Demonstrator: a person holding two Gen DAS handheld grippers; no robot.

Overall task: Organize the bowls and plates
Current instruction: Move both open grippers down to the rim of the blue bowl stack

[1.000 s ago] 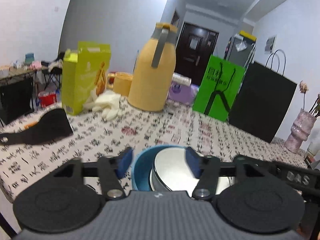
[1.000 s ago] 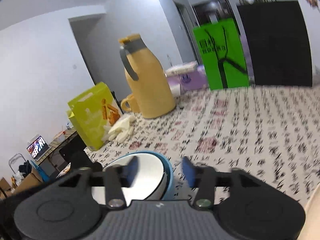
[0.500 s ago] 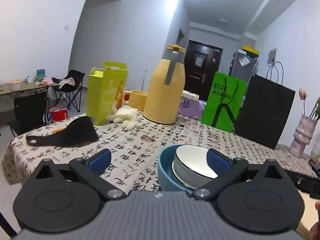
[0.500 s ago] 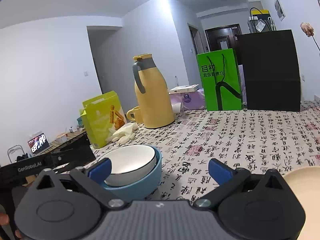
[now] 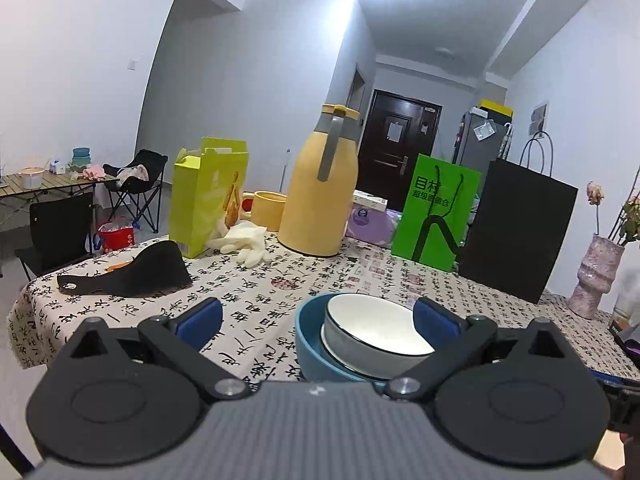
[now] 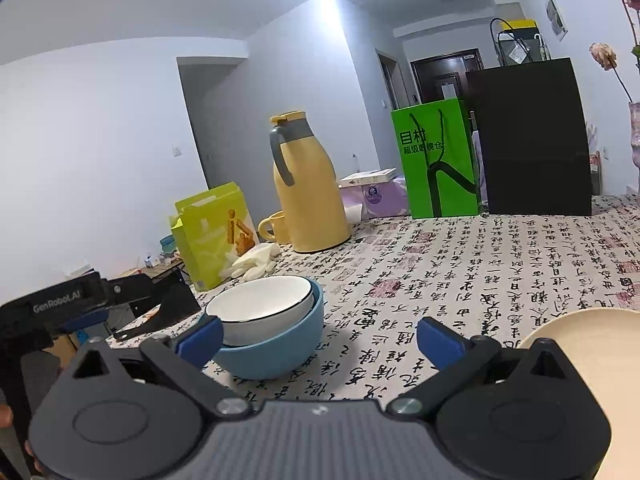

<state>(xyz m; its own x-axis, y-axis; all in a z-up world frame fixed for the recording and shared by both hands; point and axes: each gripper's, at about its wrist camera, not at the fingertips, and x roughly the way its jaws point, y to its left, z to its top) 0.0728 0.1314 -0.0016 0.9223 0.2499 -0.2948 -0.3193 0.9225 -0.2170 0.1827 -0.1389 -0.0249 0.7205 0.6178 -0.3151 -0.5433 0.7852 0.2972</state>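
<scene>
A white bowl sits nested, slightly tilted, inside a blue bowl on the table's calligraphy-print cloth. My left gripper is open wide, and the bowls lie just ahead, near its right finger, with no pad touching them. My right gripper is also open wide, with the bowls ahead of its left finger and only cloth between the pads. A beige plate lies at the lower right of the right wrist view, partly hidden by the gripper body.
At the back stand a yellow thermos jug, a yellow mug, a lime box, white gloves, a green bag and a black bag. A black pouch lies left, a vase far right.
Both grippers have opened from a narrow gap at the bowls' rims to full width. Both have drawn back, so the nested bowls now stand free on the cloth.
</scene>
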